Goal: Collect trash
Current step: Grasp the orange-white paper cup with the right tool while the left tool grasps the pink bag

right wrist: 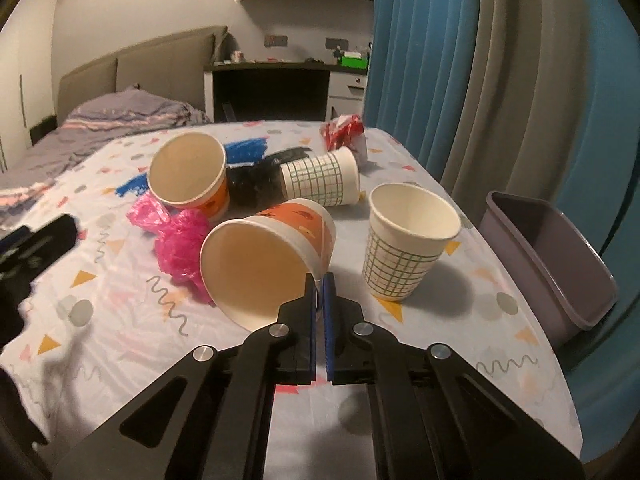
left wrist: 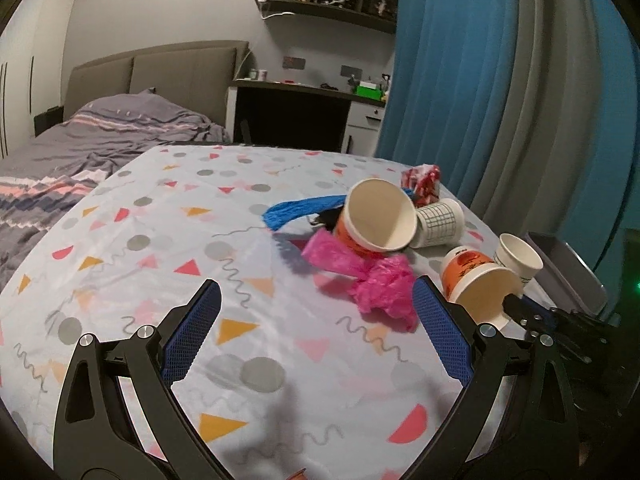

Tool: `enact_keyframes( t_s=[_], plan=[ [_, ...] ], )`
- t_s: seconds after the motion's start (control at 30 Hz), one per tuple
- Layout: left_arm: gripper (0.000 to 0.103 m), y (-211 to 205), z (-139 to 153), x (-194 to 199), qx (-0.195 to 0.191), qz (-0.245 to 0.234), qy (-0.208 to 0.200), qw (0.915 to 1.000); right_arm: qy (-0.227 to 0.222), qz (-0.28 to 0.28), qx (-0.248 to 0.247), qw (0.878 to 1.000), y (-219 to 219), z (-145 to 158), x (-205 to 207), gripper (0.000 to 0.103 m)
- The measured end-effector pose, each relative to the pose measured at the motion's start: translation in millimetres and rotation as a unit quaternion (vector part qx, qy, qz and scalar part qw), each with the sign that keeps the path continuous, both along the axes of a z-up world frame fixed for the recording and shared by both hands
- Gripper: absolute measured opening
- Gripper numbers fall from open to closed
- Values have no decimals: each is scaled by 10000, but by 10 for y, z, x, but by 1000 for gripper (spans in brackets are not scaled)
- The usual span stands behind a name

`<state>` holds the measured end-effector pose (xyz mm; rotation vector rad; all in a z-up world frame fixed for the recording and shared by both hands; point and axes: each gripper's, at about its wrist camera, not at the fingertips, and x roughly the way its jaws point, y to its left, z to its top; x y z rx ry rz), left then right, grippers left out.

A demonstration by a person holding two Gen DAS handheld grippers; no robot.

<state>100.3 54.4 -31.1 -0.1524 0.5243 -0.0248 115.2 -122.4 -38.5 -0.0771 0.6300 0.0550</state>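
The right gripper (right wrist: pixel 319 280) is closed on the rim of the tipped orange cup (right wrist: pixel 276 252), and the purple bin (right wrist: pixel 560 280) lies at the frame's right edge, beyond the standing grid cup (right wrist: pixel 404 248).

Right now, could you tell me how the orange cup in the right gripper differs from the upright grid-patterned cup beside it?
The orange cup is tipped with its mouth toward the camera; the grid-patterned cup stands upright. The orange cup is pinched at its rim by the right gripper; the grid-patterned cup stands free on the tablecloth. The orange cup looks wider-mouthed, with orange print rather than a green grid on white. Both are empty paper cups.
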Motion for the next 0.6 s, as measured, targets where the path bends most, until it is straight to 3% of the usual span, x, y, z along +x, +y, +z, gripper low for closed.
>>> enact_keyframes(
  t_s=[0.33, 0.43, 0.5, 0.6],
  plan=[
    [94, -373, -84, 365, 55, -102, 248, 9996, -414, 61, 353, 9985, -428, 206, -319, 4],
    [87, -460, -175, 500, 59, -95, 467, 9988, -431, 41, 455, 9980, -555, 227, -365, 4],
    [76, -496, -233, 597, 50, -99, 684, 9976, -438, 56, 521, 9977, -614, 235, -382, 4],
    [68, -475, -283, 665, -147, -76, 839, 9963, -479, 117, 624, 9968, -693, 251, -439, 4]
  ],
)
